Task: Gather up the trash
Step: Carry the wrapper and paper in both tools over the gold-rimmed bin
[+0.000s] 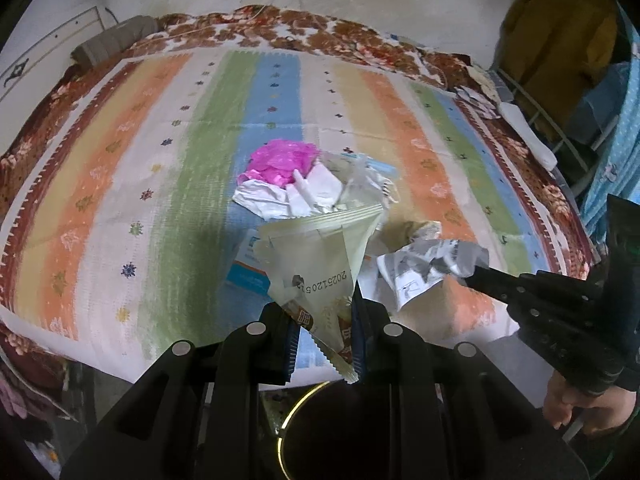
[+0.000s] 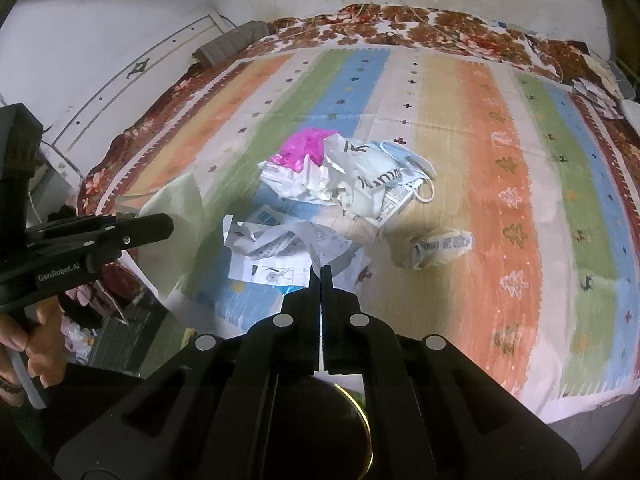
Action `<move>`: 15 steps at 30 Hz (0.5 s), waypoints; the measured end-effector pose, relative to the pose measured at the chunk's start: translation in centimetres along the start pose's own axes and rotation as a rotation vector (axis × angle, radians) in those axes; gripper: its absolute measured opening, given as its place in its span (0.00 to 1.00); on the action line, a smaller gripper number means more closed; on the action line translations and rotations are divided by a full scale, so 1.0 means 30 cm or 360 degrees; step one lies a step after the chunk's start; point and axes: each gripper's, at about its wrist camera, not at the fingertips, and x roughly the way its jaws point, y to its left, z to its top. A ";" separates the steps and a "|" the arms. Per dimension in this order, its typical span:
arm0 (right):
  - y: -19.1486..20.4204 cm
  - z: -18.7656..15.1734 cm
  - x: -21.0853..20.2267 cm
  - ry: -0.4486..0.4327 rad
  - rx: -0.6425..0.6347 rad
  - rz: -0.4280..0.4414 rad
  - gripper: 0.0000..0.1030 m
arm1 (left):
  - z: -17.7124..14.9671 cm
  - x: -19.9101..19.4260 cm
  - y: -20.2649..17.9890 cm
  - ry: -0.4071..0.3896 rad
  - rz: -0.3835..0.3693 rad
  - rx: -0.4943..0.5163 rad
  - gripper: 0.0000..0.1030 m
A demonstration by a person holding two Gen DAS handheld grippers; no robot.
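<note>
Left gripper (image 1: 324,332) is clamping a pale green wrapper (image 1: 320,260); right gripper (image 2: 321,276) is closing tight on crumpled paper (image 2: 280,248), seemingly. Remaining trash pile (image 2: 344,176) is lying beyond both tips on the striped mat (image 2: 500,200).

- A bed (image 2: 500,208) fills both views, spread with a striped mat in orange, green, blue and cream over a brown floral blanket (image 2: 380,26).
- Mid-frame on the mat lies a heap: a pink plastic bag (image 2: 302,150), crumpled white wrappers (image 2: 304,184) and a pale blue face mask (image 2: 400,160), all touching.
- Lower right of the heap, apart from it, sits a crumpled paper ball (image 2: 438,246).
- At the upper left edge rests a grey rolled bundle (image 2: 230,42).
</note>
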 end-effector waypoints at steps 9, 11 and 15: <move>0.021 -0.113 -0.081 -0.0040 -0.0019 -0.0072 0.00 | -0.084 -0.074 -0.036 -0.0064 -0.0094 -0.0025 0.20; 0.031 -0.137 -0.102 -0.0062 -0.0029 -0.0089 0.00 | -0.105 -0.084 -0.044 -0.0070 -0.0116 -0.0026 0.20; 0.046 -0.191 -0.135 -0.0089 -0.0029 -0.0103 0.00 | -0.151 -0.114 -0.061 -0.0096 -0.0166 -0.0036 0.20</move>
